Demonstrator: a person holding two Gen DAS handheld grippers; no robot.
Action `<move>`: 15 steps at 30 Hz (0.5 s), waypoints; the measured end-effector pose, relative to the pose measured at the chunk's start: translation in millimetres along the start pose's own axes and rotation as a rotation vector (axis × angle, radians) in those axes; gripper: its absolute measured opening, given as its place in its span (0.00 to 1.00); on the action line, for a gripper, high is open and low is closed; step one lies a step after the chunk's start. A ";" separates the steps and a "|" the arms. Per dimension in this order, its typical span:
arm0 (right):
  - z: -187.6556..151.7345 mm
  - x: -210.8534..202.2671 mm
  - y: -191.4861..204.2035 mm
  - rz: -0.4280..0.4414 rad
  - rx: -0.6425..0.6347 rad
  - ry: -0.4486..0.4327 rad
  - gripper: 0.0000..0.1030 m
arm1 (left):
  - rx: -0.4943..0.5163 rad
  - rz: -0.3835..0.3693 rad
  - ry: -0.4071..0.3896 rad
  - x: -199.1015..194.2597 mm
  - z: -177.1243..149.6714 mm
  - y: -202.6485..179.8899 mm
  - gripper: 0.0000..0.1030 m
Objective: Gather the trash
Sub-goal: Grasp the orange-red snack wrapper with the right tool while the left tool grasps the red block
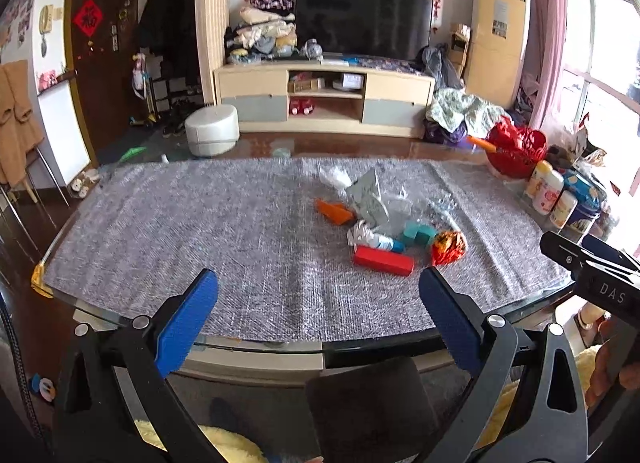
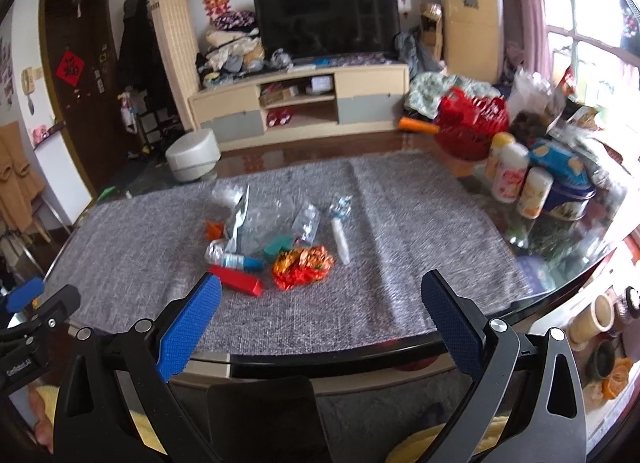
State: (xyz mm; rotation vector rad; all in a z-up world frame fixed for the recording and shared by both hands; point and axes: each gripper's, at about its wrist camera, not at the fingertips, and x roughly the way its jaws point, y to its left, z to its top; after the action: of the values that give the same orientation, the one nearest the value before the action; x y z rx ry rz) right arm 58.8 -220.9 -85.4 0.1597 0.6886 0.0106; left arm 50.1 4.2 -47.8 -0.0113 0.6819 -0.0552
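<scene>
On the grey mat ahead of me lies the trash in one loose heap: a red box, a crumpled orange-red wrapper, a teal block, a small tube, clear plastic film. My left gripper and right gripper both hang short of the table edge, jaws spread wide, holding nothing. I judge the film risky: thin and slack, it may slip my pads or drag neighbours along. The red box sits nearest; a careless reach could shove it into the wrapper.
</scene>
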 end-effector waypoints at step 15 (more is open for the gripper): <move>-1.6 123.4 4.1 0.058 -0.010 0.225 0.84 | 0.074 -0.096 0.210 102.8 -15.5 -11.2 0.92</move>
State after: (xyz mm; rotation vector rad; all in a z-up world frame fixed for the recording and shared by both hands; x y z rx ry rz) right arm 153.3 -208.9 -164.0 0.1705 0.9085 0.0886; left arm 119.5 -12.5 -124.3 0.0334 0.8891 -0.1754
